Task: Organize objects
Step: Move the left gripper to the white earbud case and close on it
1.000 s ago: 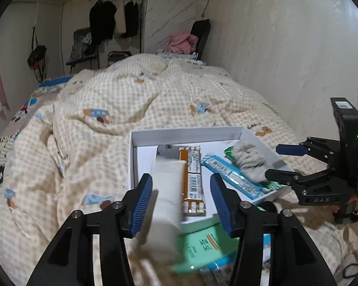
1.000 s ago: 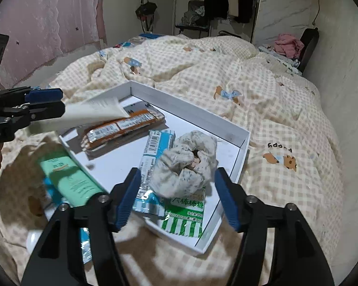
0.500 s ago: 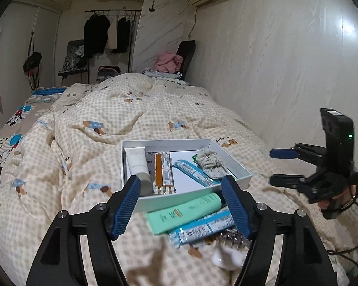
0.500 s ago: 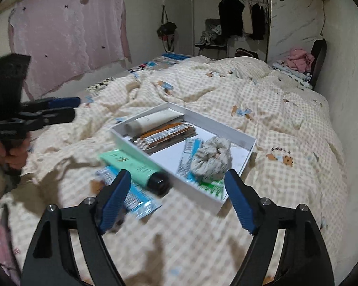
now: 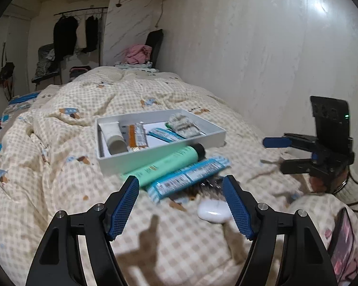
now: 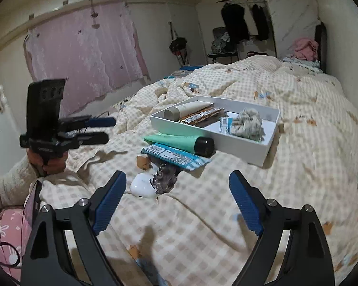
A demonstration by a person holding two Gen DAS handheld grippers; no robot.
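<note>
A white tray sits on the checked quilt and holds a white tube, orange bars, a blue packet and a grey scrunchie. In front of it lie a green tube, a long blue packet, a dark hair claw and a white earbud case. My left gripper hovers open and empty above these loose items. My right gripper is also empty, its jaws opening, just short of the claw and the case. Each gripper shows in the other's view: the right gripper, the left gripper.
The bed runs along a white wall on the right. A phone and a cable lie by a pink cushion near the person's sleeve. A chair with pink clothes and a clothes rack stand beyond the bed. A pink curtain hangs opposite.
Both grippers have drawn back from the tray and their jaws stand wider. The white tube that was between my left fingers lies in the tray, and the scrunchie stays there too.
</note>
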